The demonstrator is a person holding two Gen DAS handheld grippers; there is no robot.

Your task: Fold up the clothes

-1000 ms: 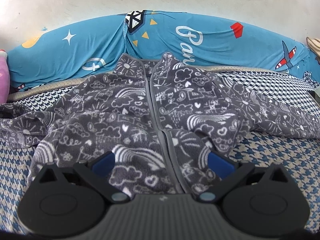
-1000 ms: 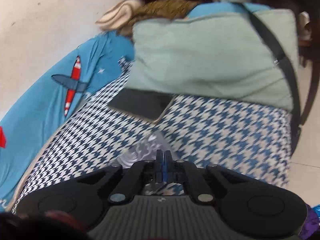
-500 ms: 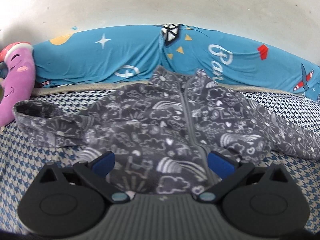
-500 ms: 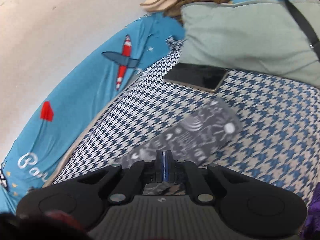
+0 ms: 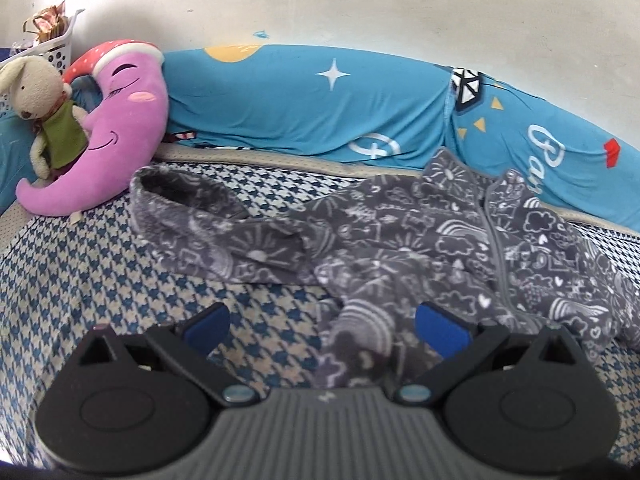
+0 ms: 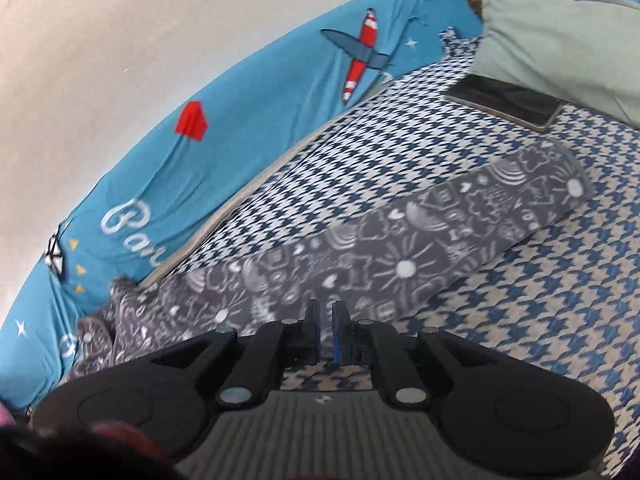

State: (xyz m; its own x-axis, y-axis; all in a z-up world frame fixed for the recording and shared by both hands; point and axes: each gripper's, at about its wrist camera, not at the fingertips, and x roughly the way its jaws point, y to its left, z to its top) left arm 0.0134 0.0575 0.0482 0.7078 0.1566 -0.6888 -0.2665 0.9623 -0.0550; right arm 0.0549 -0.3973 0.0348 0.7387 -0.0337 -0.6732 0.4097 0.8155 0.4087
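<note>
Left gripper [image 5: 322, 328] jaws spread wide over the grey doodle-print fleece jacket [image 5: 460, 248] on the houndstooth bedsheet [image 5: 100, 280], right gripper [image 6: 325, 332] jaws just parting to a narrow gap with nothing between, jacket sleeve [image 6: 420, 252] stretched flat ahead, phone [image 6: 506, 101] beyond it.

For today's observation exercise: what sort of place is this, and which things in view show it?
Probably a bedroom: a houndstooth bedsheet, a long blue bolster along the wall, and a purple moon plush.
</note>
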